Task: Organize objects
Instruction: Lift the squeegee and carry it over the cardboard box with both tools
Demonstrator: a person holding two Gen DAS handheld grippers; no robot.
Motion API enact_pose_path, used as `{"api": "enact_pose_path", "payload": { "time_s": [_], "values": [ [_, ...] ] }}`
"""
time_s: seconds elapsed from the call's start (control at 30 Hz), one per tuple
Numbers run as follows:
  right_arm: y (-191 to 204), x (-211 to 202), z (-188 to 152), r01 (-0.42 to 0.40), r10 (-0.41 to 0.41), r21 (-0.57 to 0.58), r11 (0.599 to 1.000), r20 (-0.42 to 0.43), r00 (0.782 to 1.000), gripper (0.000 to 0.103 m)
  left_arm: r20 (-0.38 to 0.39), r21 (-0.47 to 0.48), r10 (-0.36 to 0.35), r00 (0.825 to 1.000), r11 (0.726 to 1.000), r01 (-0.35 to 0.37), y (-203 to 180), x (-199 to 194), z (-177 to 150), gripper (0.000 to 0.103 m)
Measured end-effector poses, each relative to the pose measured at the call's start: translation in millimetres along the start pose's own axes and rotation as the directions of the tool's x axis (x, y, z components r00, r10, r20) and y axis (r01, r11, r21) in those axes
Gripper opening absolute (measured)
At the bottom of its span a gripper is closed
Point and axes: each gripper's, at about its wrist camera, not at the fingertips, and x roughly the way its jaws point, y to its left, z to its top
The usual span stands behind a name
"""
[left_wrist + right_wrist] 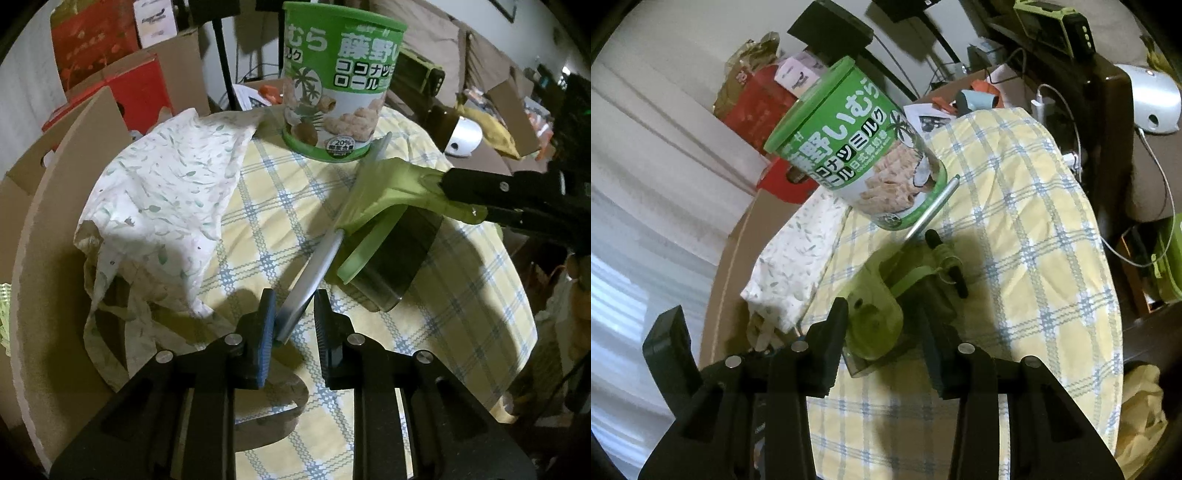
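Left wrist view: left tongs (293,321) pinch silver rod (314,266), right tongs (882,332) clamp green tool (875,325) mid-desk near snack can (340,85); nothing stowed yet.

Counter (44,236): round, bare tan board exposed along left rim. Yellow plaid cloth (461,295) with blue-white check covers most of top, drapes over far and right edges. On cloth: green-and-white snack canister (332,92) upright at far side, green lid on; dark metal-sided container (395,258) with light green fittings near centre. White leaf-print cloth (162,192), crumpled, lies at left, overlapping plaid cloth and bare board.
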Motion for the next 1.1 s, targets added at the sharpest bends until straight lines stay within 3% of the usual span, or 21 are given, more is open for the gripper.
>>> {"api": "enact_pose_path", "payload": {
  "time_s": [0.5, 1.1],
  "values": [
    [35, -14, -4, 0.021, -0.018, -0.125, 0.992, 0.03, 0.999, 0.024, 0.014, 0.0, -0.001, 1.0, 1.0, 0.001, 0, -4, -7, 0.017],
    [117, -57, -3, 0.003, 0.022, -0.267, 0.964, 0.088, 0.996, 0.023, 0.146, -0.049, -0.023, 0.989, 0.998, 0.03, 17, -78, -13, 0.015]
  ]
}}
